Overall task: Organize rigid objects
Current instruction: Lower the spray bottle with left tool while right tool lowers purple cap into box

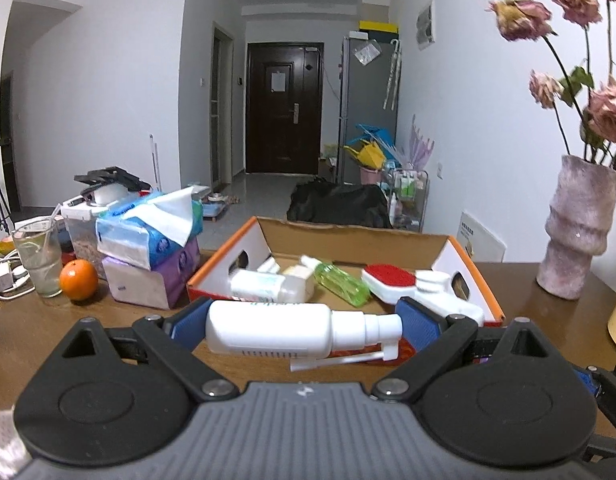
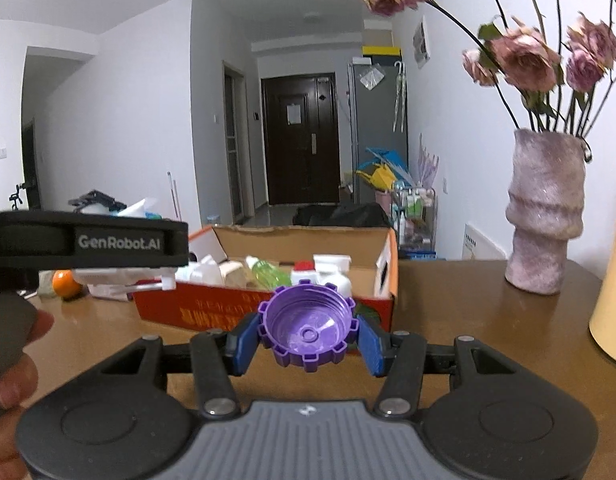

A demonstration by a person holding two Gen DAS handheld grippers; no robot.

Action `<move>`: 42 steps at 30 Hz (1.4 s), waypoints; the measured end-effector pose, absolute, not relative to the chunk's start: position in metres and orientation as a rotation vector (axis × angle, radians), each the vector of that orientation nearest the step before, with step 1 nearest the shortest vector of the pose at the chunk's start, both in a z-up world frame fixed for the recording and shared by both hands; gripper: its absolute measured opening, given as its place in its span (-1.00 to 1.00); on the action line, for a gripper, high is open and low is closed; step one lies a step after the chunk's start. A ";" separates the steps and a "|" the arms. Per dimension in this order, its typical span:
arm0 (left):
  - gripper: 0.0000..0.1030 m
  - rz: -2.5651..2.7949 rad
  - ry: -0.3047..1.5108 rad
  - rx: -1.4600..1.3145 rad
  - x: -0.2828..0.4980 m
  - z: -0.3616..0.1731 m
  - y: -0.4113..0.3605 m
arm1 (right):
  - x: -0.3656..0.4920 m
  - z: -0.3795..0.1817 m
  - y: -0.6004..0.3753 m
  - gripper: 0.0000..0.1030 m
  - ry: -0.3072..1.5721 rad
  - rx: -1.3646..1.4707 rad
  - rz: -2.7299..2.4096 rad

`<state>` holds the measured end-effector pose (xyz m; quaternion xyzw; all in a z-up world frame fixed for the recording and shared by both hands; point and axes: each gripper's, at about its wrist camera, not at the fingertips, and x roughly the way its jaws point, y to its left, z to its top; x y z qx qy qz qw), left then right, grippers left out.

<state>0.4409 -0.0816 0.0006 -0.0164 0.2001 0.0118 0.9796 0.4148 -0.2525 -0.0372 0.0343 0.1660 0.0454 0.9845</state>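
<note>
Left gripper [image 1: 303, 330] clamps the spray bottle [image 1: 283, 330] crosswise; right gripper [image 2: 308, 330] pinches the purple cap [image 2: 308, 326]; the box [image 1: 474, 270] lies ahead of both (the left seemingly nearer).

The right gripper [image 2: 308, 334] clamps a purple notched cap [image 2: 308, 330] before a cardboard box [image 2: 263, 312] of bottles.

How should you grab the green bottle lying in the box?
The green bottle lies tilted on its side between other containers in the cardboard box. Probably best to come from above and pinch across its body's middle, where the sides look widest and clearest.
</note>
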 end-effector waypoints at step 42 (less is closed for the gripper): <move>0.91 0.103 0.355 -0.031 0.587 -0.003 -0.062 | 0.565 -0.029 -0.231 0.00 0.331 0.110 0.048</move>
